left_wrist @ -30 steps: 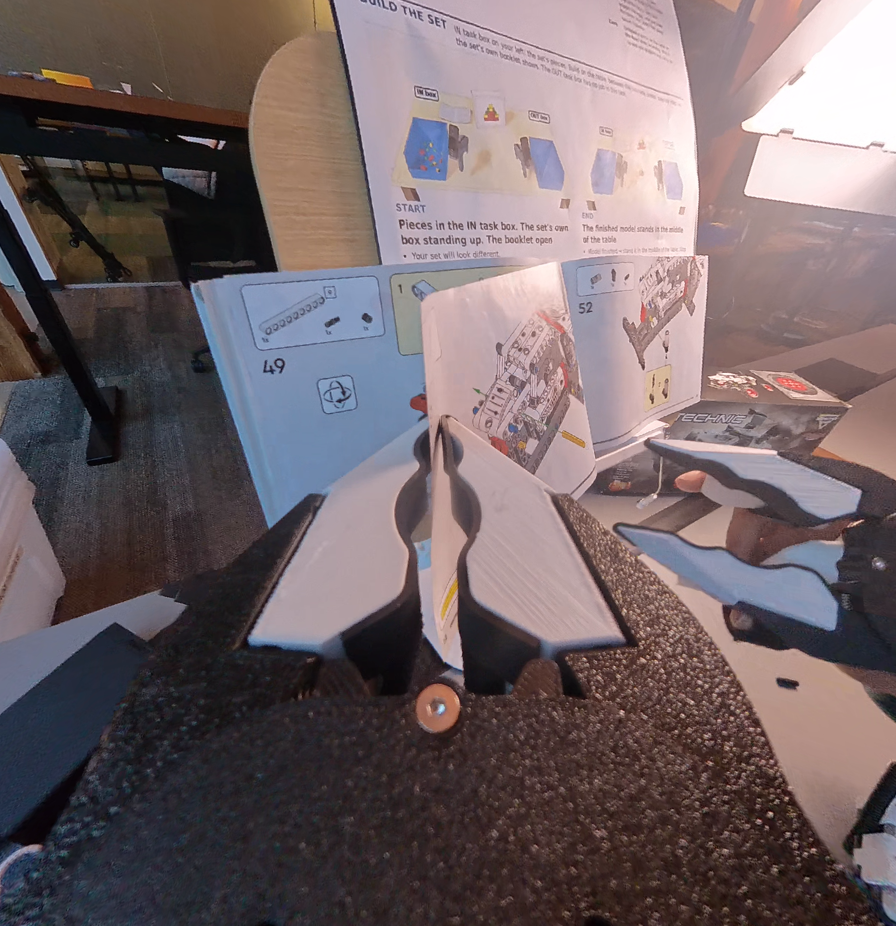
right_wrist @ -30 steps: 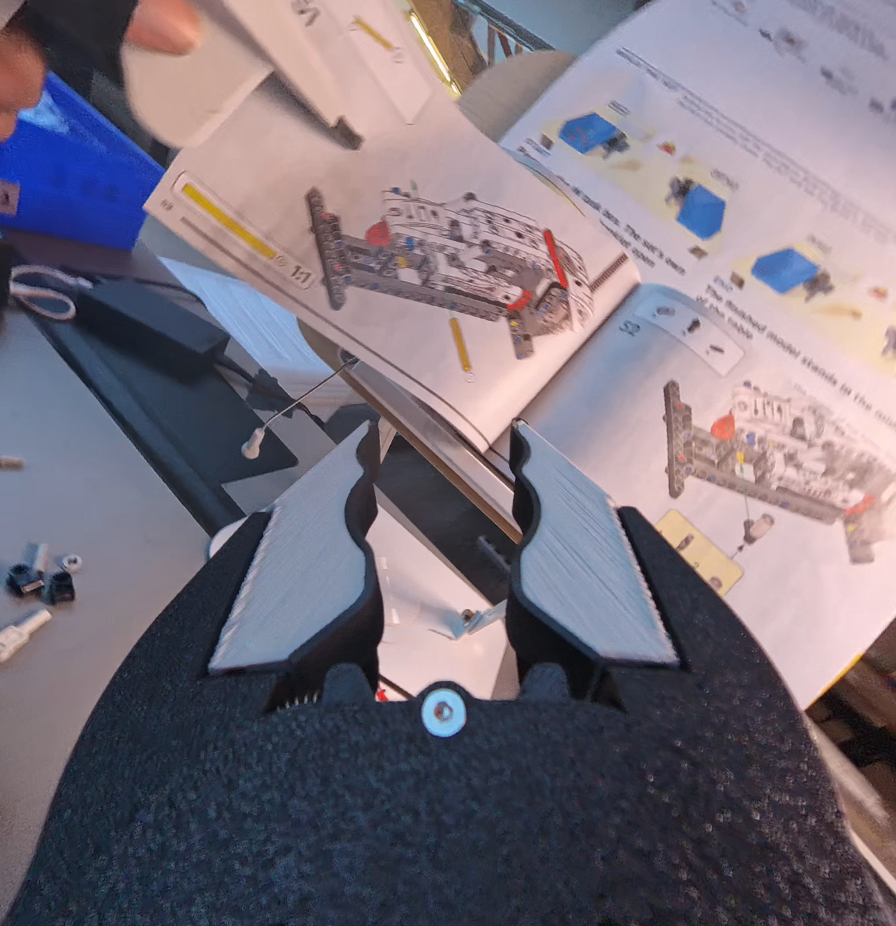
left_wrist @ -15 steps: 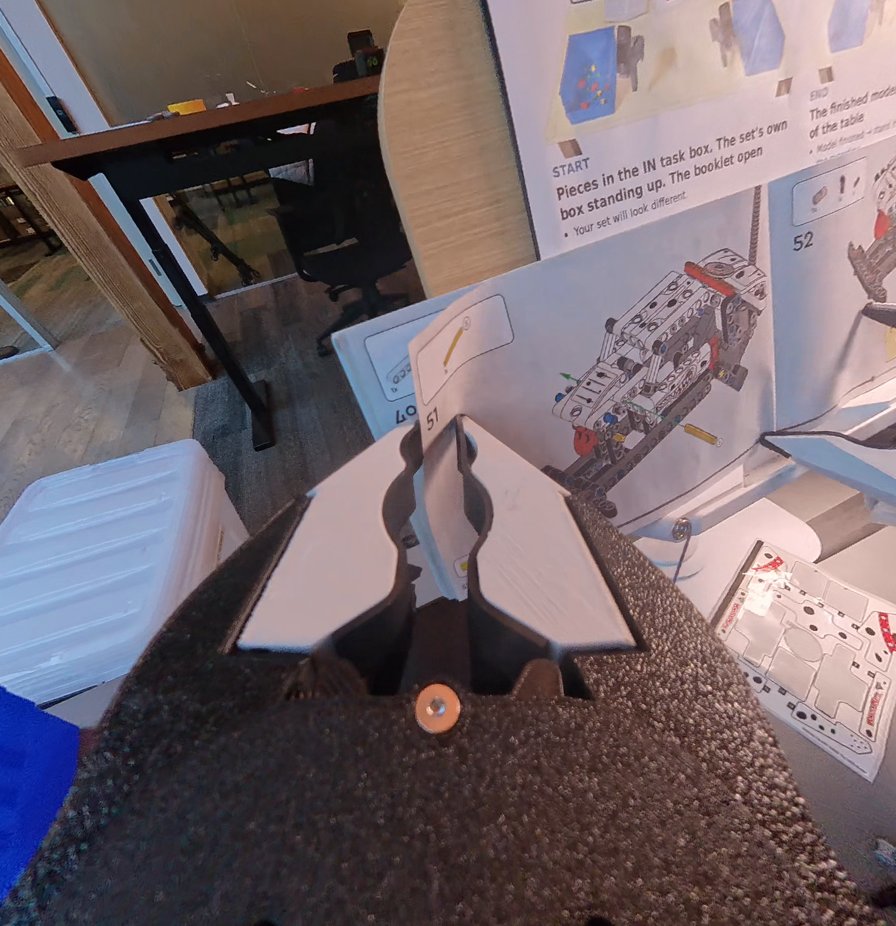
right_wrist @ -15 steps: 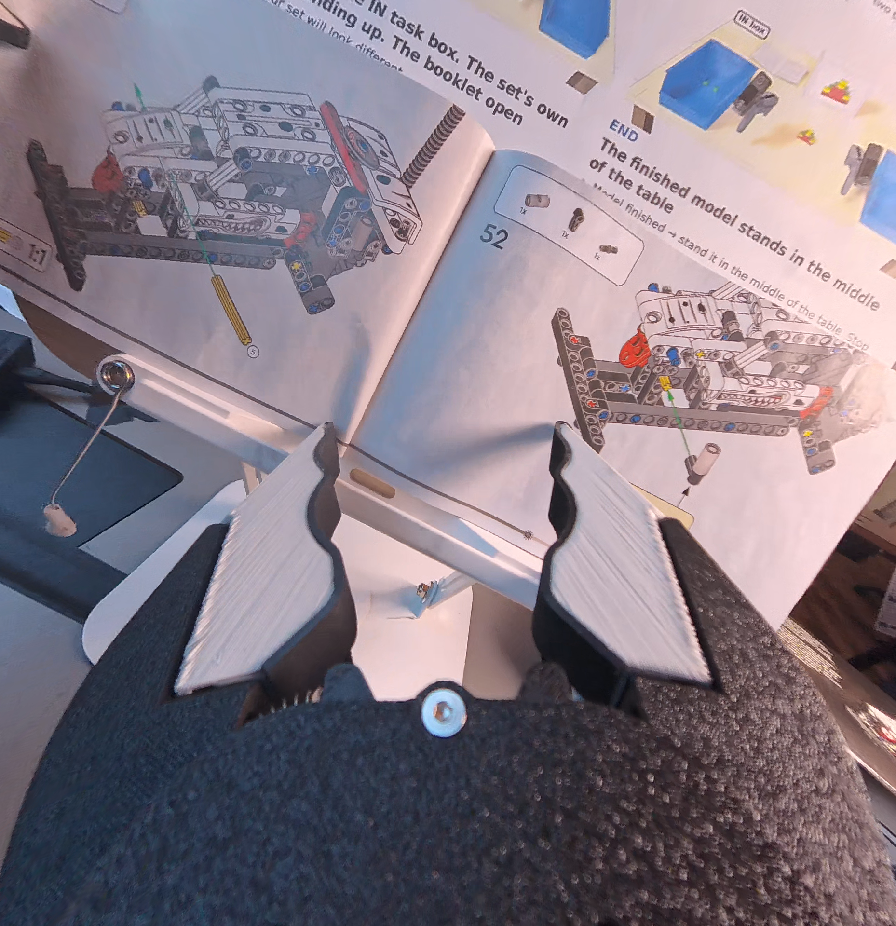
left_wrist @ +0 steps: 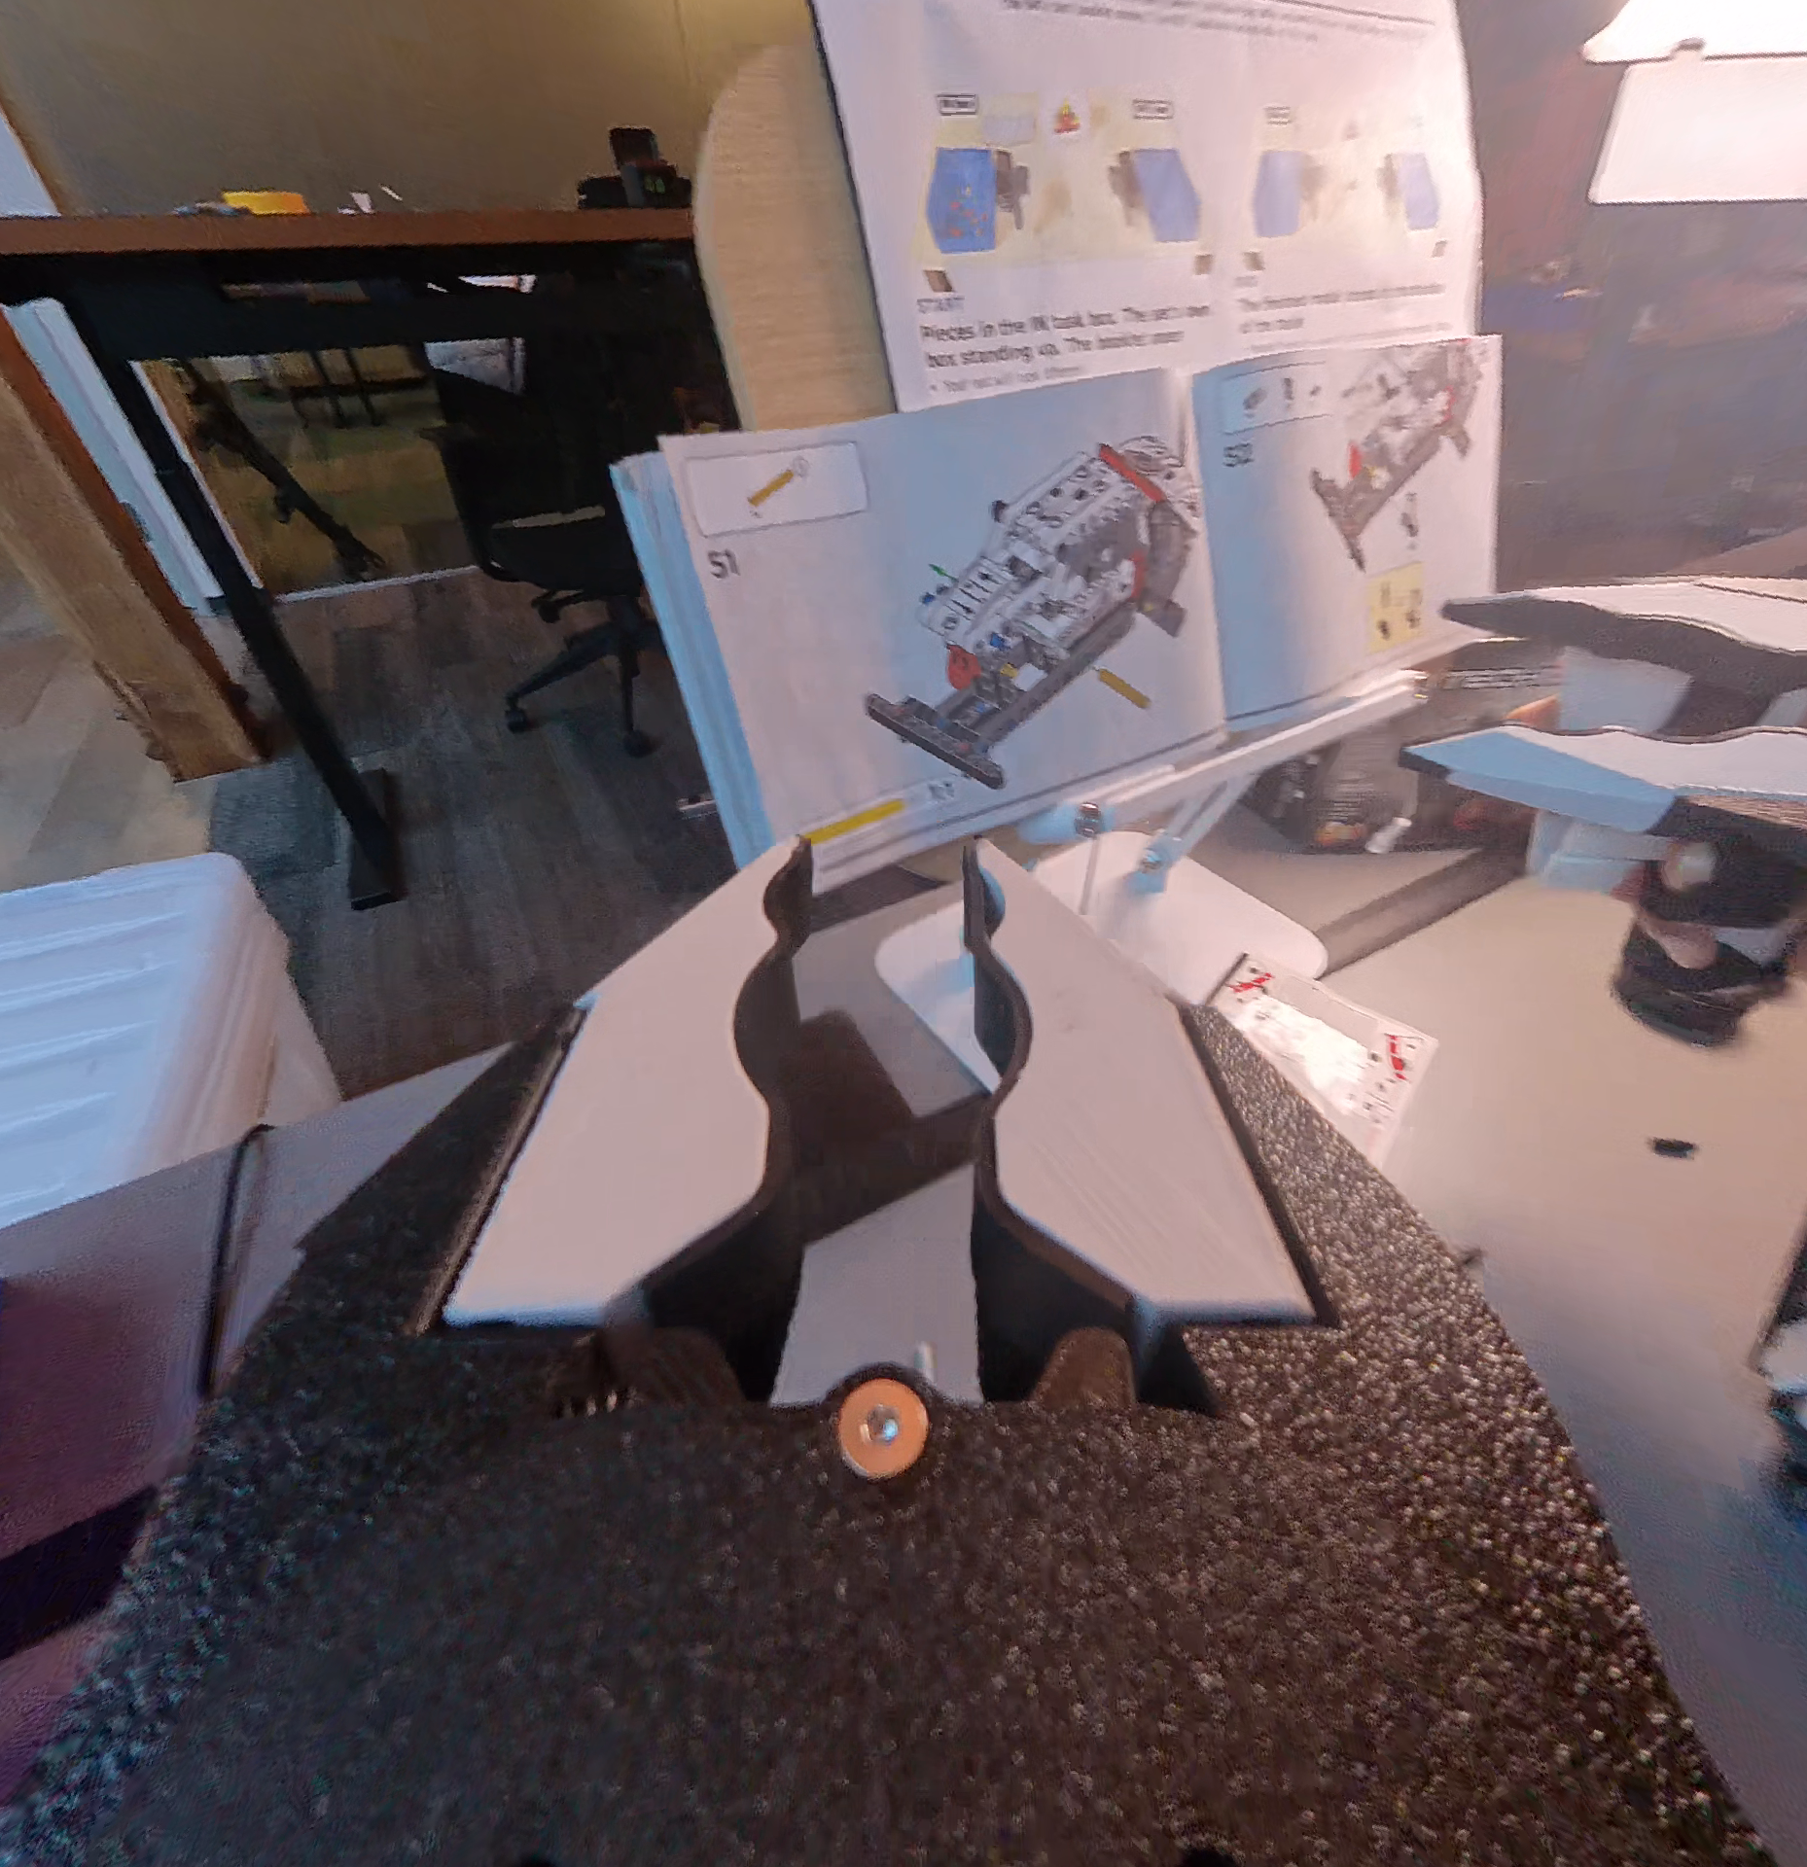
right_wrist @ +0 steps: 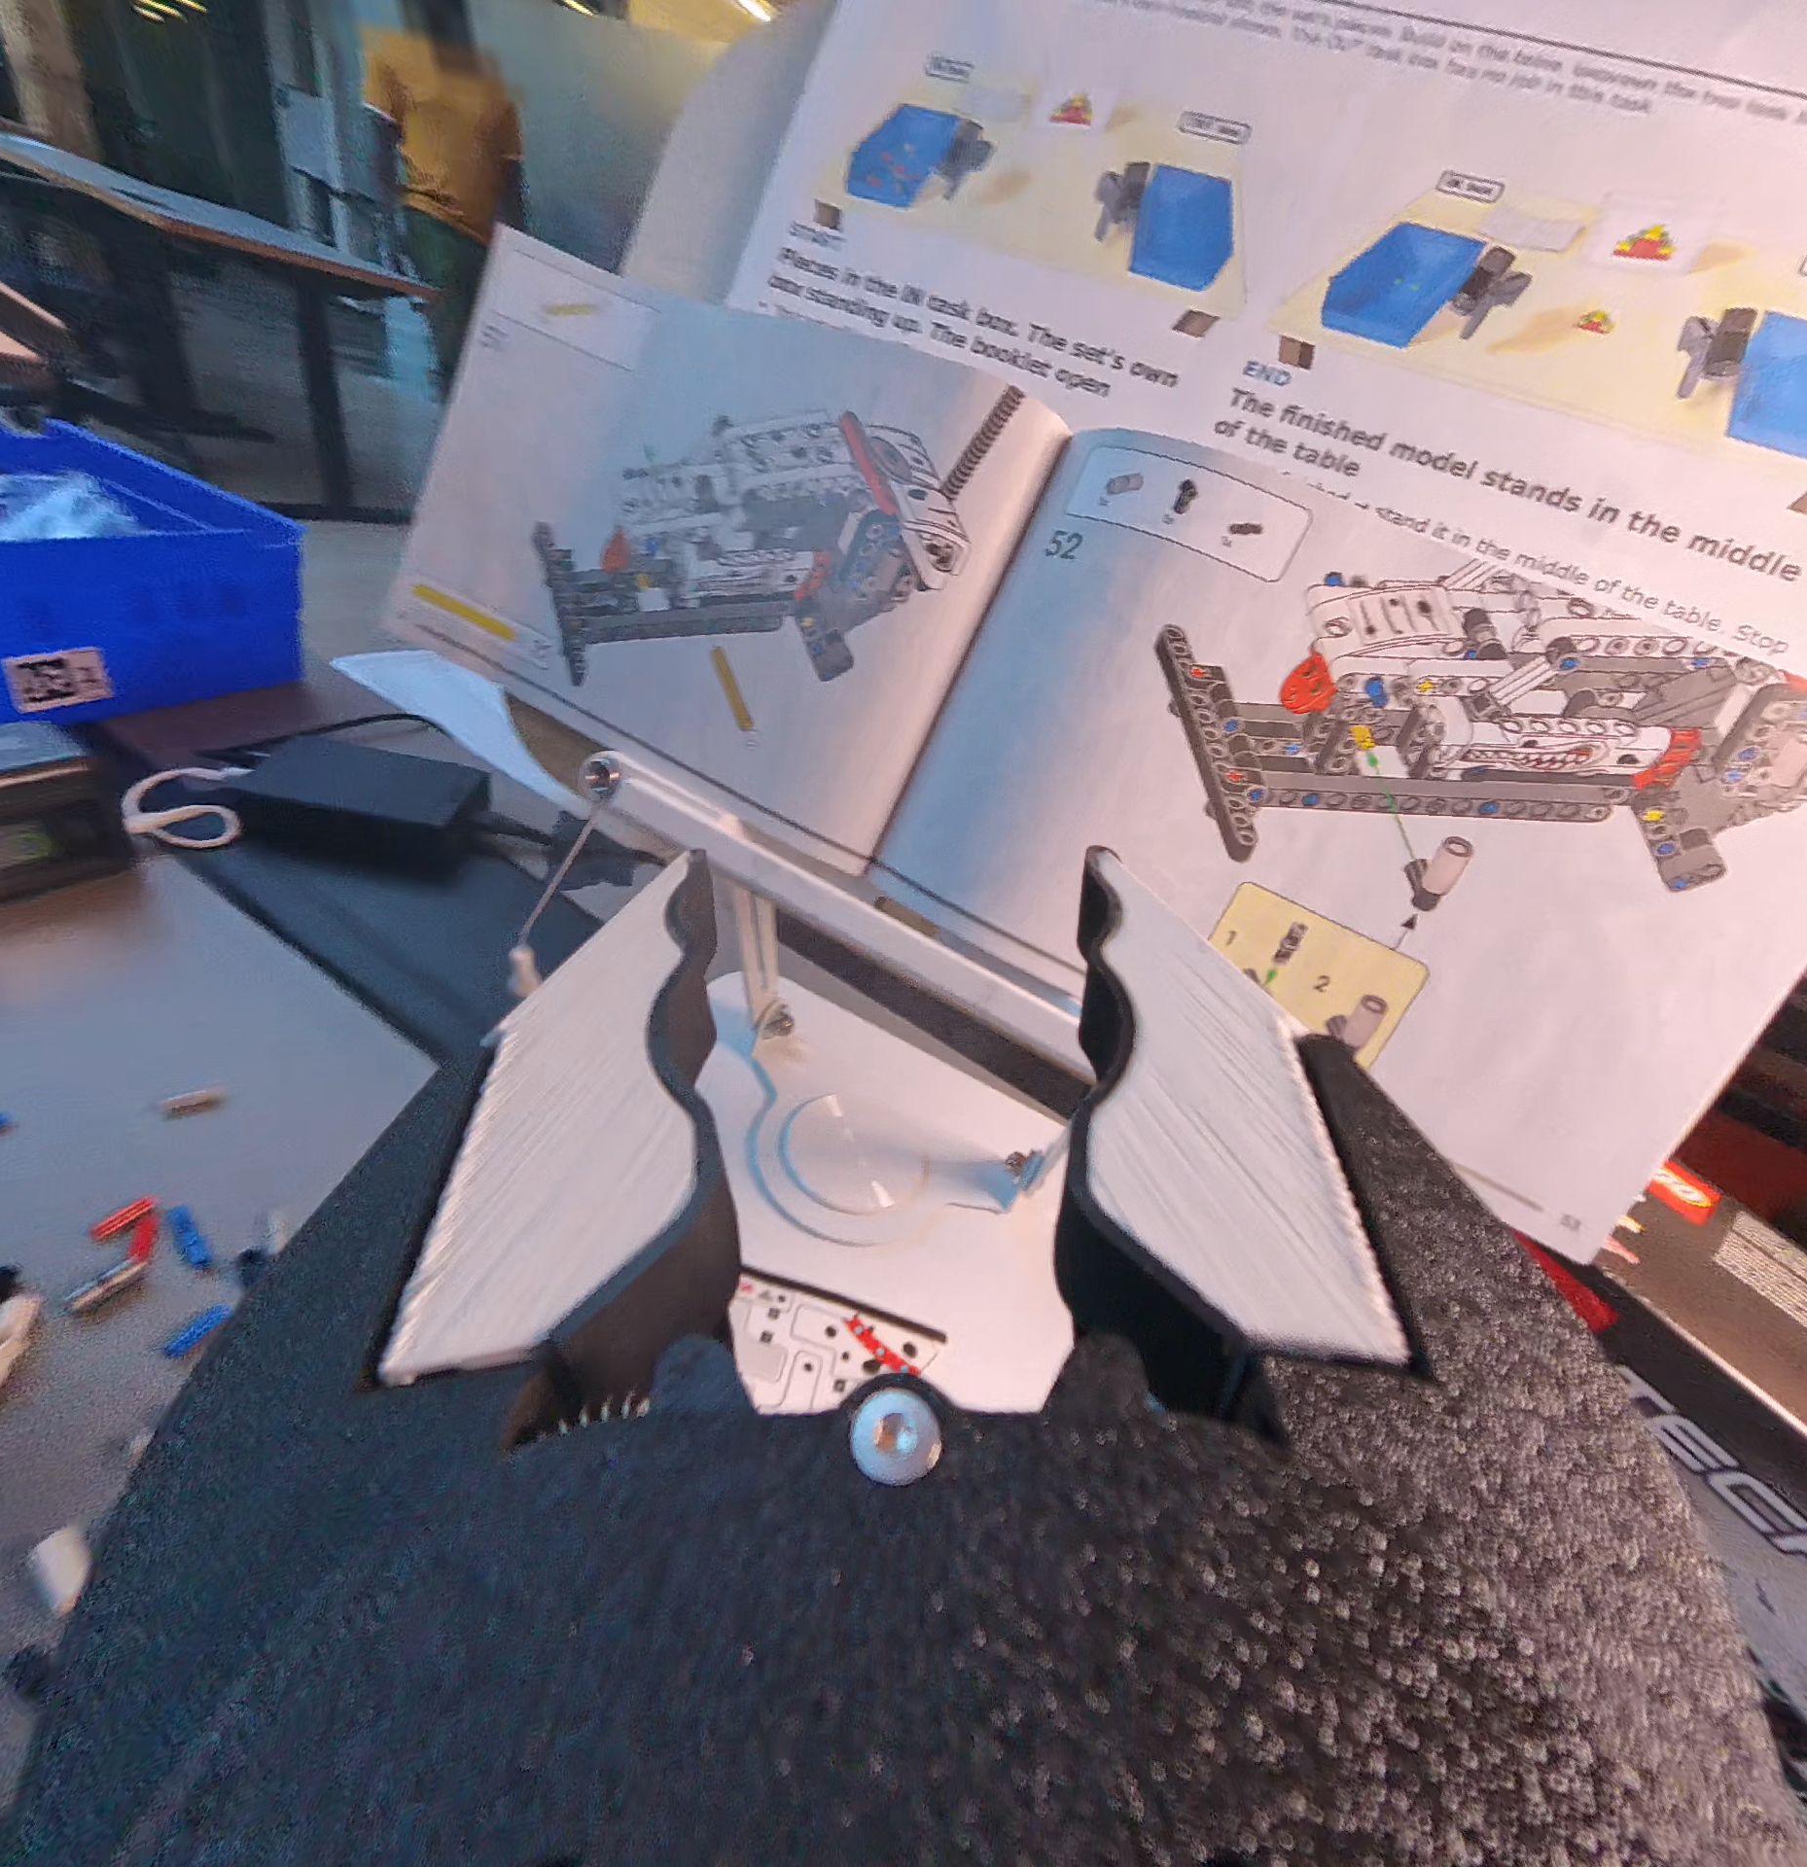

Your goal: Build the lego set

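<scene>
warm glare from lamp (left_wrist: pixel 1718 30) top right washes left wrist view; room behind dim. both views motion-blurred, esp. poster (right_wrist: pixel 1384 202) print & loose bricks (right_wrist: pixel 142 1233). wide-angle bends edges. soft shadows under booklet (right_wrist: pixel 778 626).

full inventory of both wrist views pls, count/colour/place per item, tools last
instruction booklet: 1, white pages, open on the stand at the back of the table
book stand: 1, white, under the booklet
poster: 1, white with blue pictures, upright behind the booklet
sticker sheet: 1, white with red marks, flat on the table by the stand base
blue bin: 1, blue, left rear of the table
power adapter: 1, black, with a white cable, left of the stand
loose pieces: several, red, blue and pale, scattered on the table at left; count unclear from blur
set box: 1, black and red, lower right behind the booklet
left tool: 1, grey fingers, open, empty
right tool: 1, grey fingers, open, empty
</scene>
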{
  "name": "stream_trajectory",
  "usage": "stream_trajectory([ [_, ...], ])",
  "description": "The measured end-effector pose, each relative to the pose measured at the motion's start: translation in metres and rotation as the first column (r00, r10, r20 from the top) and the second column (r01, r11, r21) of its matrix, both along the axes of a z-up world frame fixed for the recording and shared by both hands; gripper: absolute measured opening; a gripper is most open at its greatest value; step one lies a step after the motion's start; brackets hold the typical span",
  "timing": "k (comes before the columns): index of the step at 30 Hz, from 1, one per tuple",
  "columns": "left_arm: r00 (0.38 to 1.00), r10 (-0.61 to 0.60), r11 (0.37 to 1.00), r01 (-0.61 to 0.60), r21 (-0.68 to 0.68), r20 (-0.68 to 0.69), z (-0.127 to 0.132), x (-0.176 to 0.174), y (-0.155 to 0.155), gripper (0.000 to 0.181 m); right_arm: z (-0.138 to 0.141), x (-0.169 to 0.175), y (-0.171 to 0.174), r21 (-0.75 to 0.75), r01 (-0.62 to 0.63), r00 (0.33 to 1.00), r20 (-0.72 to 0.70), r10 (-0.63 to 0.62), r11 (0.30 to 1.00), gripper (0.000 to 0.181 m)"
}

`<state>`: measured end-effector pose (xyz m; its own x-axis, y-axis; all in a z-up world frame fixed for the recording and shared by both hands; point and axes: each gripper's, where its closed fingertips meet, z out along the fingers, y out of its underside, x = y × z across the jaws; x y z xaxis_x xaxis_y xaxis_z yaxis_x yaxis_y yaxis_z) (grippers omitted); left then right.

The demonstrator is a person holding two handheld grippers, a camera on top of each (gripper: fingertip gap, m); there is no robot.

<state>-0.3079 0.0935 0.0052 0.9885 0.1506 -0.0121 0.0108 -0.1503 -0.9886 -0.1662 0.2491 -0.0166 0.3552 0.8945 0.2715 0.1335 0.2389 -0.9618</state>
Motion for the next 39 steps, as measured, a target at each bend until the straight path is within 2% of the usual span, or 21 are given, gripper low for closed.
stream_trajectory([
  [2,0.992,-0.103,0.995,0.102,0.018,0.075,-0.010,0.039,-0.017,0.030,-0.005,0.015,-0.026,-0.005,-0.105,0.994,0.024,0.105,0.994,0.064],
  [4,0.946,-0.278,0.960,0.281,0.007,0.169,-0.029,0.095,-0.038,0.030,-0.014,0.038,-0.054,-0.028,-0.209,0.976,0.056,0.210,0.977,0.059],
  [6,0.844,-0.471,0.865,0.499,-0.056,0.256,-0.061,0.161,-0.067,0.030,-0.027,0.072,-0.084,-0.069,-0.311,0.944,0.093,0.317,0.948,0.057],
  [8,0.765,-0.573,0.754,0.633,-0.177,0.296,-0.105,0.214,-0.100,0.035,-0.049,0.115,-0.117,-0.132,-0.437,0.874,0.172,0.455,0.890,0.059],
  [10,0.725,-0.624,0.648,0.689,-0.326,0.291,-0.150,0.250,-0.130,0.042,-0.077,0.165,-0.141,-0.206,-0.509,0.793,0.265,0.549,0.836,0.062],
  [13,0.704,-0.662,0.557,0.693,-0.458,0.259,-0.190,0.278,-0.154,0.042,-0.123,0.231,-0.162,-0.332,-0.480,0.712,0.393,0.582,0.812,0.060],
  [14,0.695,-0.676,0.541,0.694,-0.474,0.246,-0.197,0.284,-0.156,0.042,-0.133,0.249,-0.173,-0.374,-0.468,0.693,0.407,0.596,0.800,0.060],
  [15,0.691,-0.685,0.532,0.691,-0.489,0.231,-0.202,0.289,-0.156,0.042,-0.134,0.259,-0.179,-0.389,-0.441,0.722,0.383,0.577,0.809,0.046],
  [17,0.694,-0.695,0.518,0.665,-0.539,0.188,-0.213,0.292,-0.153,0.040,-0.132,0.271,-0.194,-0.388,-0.423,0.764,0.334,0.553,0.819,0.047],
  [19,0.693,-0.708,0.509,0.633,-0.584,0.134,-0.222,0.295,-0.151,0.037,-0.130,0.275,-0.205,-0.334,-0.398,0.798,0.333,0.502,0.854,0.056],
  [22,0.700,-0.712,0.531,0.593,-0.605,0.061,-0.225,0.299,-0.149,0.017,-0.133,0.274,-0.222,-0.263,-0.380,0.810,0.368,0.457,0.887,0.057],
  [23,0.707,-0.707,0.542,0.558,-0.628,0.019,-0.228,0.297,-0.149,0.009,-0.136,0.271,-0.224,-0.214,-0.367,0.813,0.400,0.424,0.905,0.058],
  [27,0.701,-0.706,0.585,0.498,-0.640,-0.101,-0.229,0.296,-0.154,0.007,-0.147,0.261,-0.224,0.041,-0.356,0.795,0.538,0.280,0.933,0.054],
  [29,0.700,-0.696,0.615,0.466,-0.637,-0.160,-0.226,0.291,-0.154,0.007,-0.150,0.256,-0.230,0.082,-0.388,0.777,0.565,0.278,0.918,0.044],
  [39,0.702,-0.639,0.708,0.377,-0.598,-0.315,-0.220,0.257,-0.146,0.007,-0.150,0.235,-0.251,0.128,-0.424,0.777,0.559,0.288,0.897,0.038],
])
